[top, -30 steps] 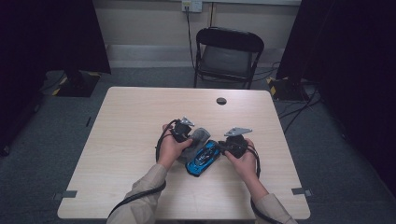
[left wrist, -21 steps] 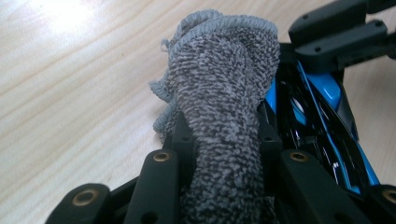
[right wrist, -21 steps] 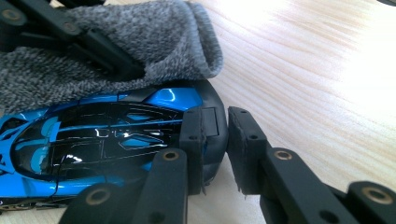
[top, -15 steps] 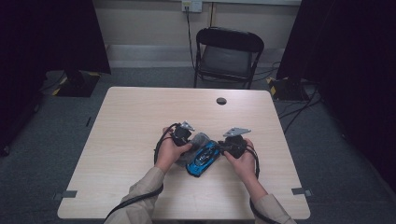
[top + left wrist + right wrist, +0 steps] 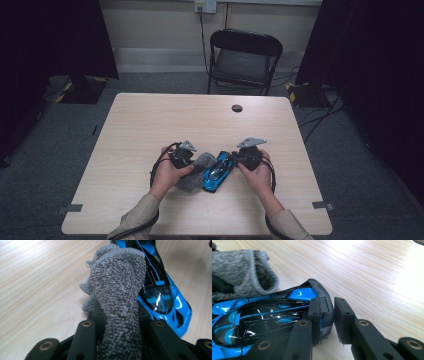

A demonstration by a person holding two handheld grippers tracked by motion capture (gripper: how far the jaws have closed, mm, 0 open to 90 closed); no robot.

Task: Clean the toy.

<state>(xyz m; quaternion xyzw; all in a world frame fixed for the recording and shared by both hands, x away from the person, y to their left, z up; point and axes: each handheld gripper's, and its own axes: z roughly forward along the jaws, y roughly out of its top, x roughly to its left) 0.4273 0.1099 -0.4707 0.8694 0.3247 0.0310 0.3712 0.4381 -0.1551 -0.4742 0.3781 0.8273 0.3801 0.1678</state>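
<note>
Overhead, a blue and black toy sports car (image 5: pixel 218 171) lies near the pale wooden table's (image 5: pixel 150 130) front edge, between the left gripper (image 5: pixel 186 159) and the right gripper (image 5: pixel 241 158). Along the left gripper's jaws, a grey terry cloth (image 5: pixel 120 297) is clamped, touching the car. Along the right gripper's, the car's black rear end (image 5: pixel 322 302) is pinched.
</note>
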